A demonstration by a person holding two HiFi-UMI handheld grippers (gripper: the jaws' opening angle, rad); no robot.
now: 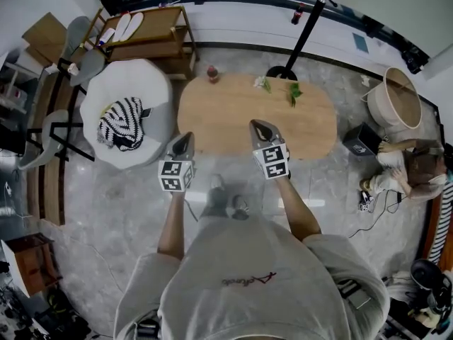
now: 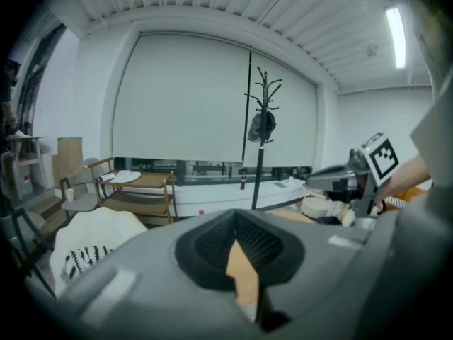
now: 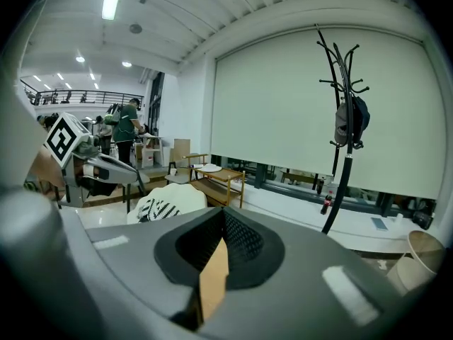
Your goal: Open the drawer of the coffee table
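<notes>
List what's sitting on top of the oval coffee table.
A red-topped bottle, a white flower and a green sprig on the coffee table. The left gripper and right gripper cover bits of its near edge.

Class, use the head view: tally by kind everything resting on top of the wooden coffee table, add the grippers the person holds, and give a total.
Bottle: 1
Sprigs: 2 (white sprig, green sprig)
Grippers: 2 (left gripper, right gripper, both shut)
Total: 5
</notes>
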